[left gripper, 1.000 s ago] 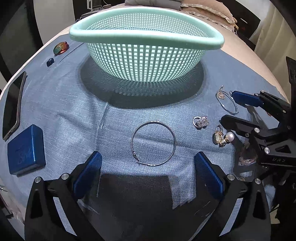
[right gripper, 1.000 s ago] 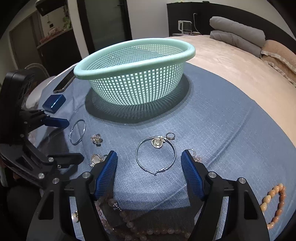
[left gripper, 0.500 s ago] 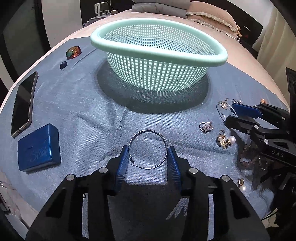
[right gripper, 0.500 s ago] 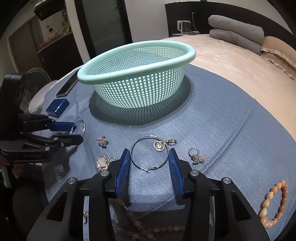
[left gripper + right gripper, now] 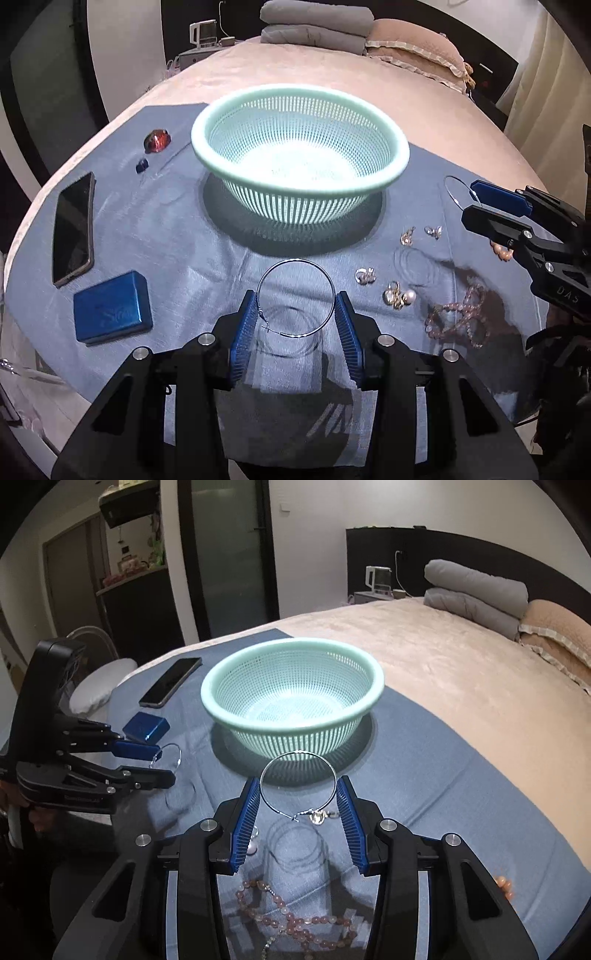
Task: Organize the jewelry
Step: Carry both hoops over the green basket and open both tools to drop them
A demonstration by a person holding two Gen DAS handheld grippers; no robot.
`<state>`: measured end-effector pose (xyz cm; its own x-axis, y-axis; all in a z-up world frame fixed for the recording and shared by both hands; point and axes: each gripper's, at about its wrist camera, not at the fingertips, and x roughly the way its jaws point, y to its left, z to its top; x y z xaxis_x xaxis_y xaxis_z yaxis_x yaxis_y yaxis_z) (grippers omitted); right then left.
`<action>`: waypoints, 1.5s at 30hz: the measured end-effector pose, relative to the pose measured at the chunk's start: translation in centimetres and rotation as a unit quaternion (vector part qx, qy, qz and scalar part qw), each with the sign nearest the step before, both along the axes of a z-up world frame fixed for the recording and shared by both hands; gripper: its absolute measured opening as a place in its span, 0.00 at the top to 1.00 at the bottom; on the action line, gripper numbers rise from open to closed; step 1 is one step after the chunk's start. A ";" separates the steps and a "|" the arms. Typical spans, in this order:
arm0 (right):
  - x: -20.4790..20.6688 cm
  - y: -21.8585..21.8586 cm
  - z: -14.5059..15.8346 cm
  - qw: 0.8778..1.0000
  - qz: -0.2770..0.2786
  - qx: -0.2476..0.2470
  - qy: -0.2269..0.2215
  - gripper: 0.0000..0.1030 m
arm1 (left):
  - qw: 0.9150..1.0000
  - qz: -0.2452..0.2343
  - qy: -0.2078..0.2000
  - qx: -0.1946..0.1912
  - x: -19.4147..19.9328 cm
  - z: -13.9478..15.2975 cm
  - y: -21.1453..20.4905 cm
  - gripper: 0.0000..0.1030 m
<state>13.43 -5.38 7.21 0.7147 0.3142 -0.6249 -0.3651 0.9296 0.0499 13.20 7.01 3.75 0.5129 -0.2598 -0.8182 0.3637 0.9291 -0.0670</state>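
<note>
A mint green basket (image 5: 299, 162) is seen at the far middle of a blue cloth (image 5: 177, 236) spread on a bed. On the left of the cloth a phone (image 5: 73, 229) and a blue box (image 5: 112, 312) are laid, with a red stone (image 5: 157, 140) and a small dark bead (image 5: 142, 165) farther off. On the right, small earrings (image 5: 399, 295) and a pink bead necklace (image 5: 458, 314) are scattered; nothing is placed between the grippers and the basket.

The left gripper (image 5: 297, 317) is held level above the cloth, near side of the basket, its blue pads closed against the two sides of a large silver hoop (image 5: 296, 297), which is lifted clear, a shadow being cast on the cloth beneath. The right gripper (image 5: 298, 799) is posed likewise, clamped on a second silver hoop (image 5: 298, 782) from which a small charm (image 5: 317, 816) is hung.

From the left wrist view the right gripper (image 5: 480, 206) is seen side-on at the right edge, with its hoop raised. From the right wrist view the left gripper (image 5: 159, 762) is shown at the left, its hoop carried off the cloth; a pillow, folded grey blankets (image 5: 476, 590) and a doorway are shown only more fully there.
</note>
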 end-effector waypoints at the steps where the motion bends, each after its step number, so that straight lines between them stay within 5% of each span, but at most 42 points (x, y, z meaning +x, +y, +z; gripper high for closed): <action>1: 0.4 0.1 0.5 1.000 0.001 0.000 -0.005 0.61 | 1.000 0.005 -0.004 0.000 0.4 0.7 0.1 0.57; 11: 5.6 1.3 2.9 0.999 0.012 -0.001 -0.031 0.60 | 0.999 0.016 -0.030 -0.007 5.6 3.9 -0.4 0.57; 26: 10.6 1.9 0.3 1.000 -0.009 0.003 0.004 0.59 | 0.999 0.016 -0.030 0.005 9.2 2.0 -1.0 0.56; 35: 9.6 0.5 1.3 0.999 -0.044 0.007 -0.007 0.22 | 0.998 0.044 -0.050 0.007 7.4 3.4 0.7 0.26; 39: 8.8 0.0 1.7 0.999 -0.048 0.006 -0.008 0.18 | 0.997 0.047 -0.055 0.004 6.0 3.6 1.2 0.06; 45: 7.3 -0.8 2.1 0.999 -0.051 0.004 -0.005 0.17 | 0.998 0.037 -0.054 0.022 4.1 2.8 0.7 0.06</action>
<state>20.75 -6.22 9.28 0.7498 0.2443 -0.6149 -0.2684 0.9617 0.0547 17.34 7.75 6.59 0.6147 -0.1831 -0.7673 0.2963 0.9550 0.0095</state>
